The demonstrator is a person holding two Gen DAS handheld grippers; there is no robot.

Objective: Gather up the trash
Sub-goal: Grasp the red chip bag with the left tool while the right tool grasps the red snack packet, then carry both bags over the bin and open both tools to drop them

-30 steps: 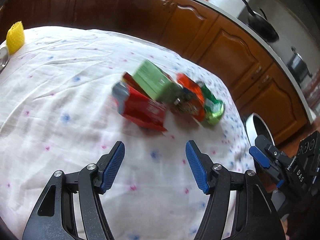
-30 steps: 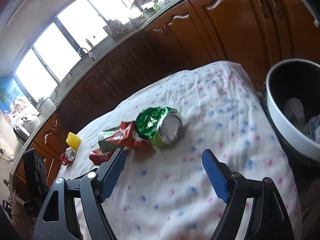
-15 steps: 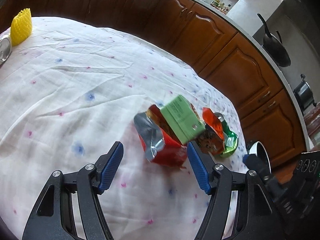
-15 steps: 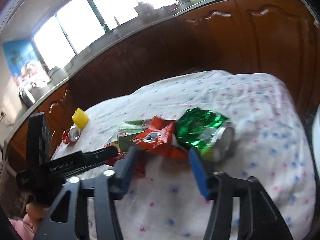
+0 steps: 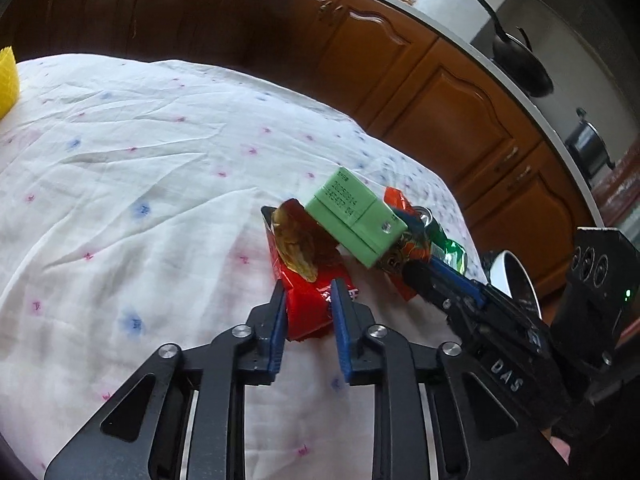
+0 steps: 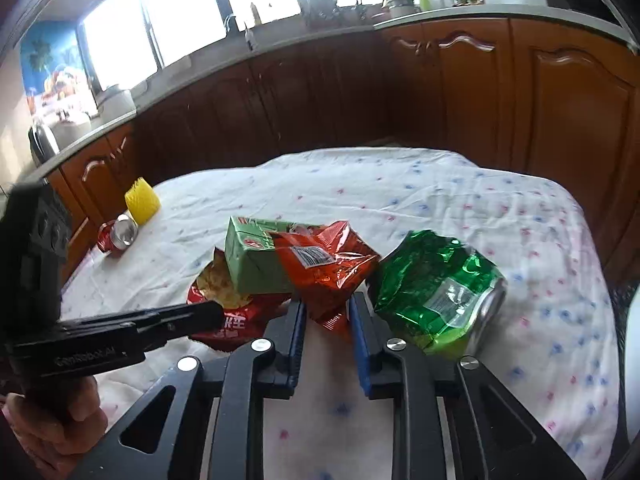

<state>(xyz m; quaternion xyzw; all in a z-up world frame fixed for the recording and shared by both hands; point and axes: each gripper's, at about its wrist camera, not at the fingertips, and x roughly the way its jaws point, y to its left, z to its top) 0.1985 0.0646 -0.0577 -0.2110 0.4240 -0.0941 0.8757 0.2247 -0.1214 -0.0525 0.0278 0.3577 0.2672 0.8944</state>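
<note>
A pile of trash lies on the white dotted tablecloth (image 5: 140, 168). My left gripper (image 5: 308, 292) is shut on a red snack bag (image 5: 308, 300) with chips showing at its open end. The bag also shows in the right wrist view (image 6: 236, 320). A green carton (image 5: 354, 220) leans on it. My right gripper (image 6: 326, 302) is shut on an orange-red foil wrapper (image 6: 324, 264), next to the green carton (image 6: 252, 264) and a crushed green can (image 6: 436, 296).
A red can (image 6: 118, 234) and a yellow foam net (image 6: 142, 200) lie at the table's far left. A white-rimmed bin (image 5: 516, 280) stands past the table's right edge. Brown kitchen cabinets (image 5: 440, 92) run behind the table.
Both grippers moved in on the pile and closed: the left on the red snack bag, the right on the orange-red wrapper. Both were open before.
</note>
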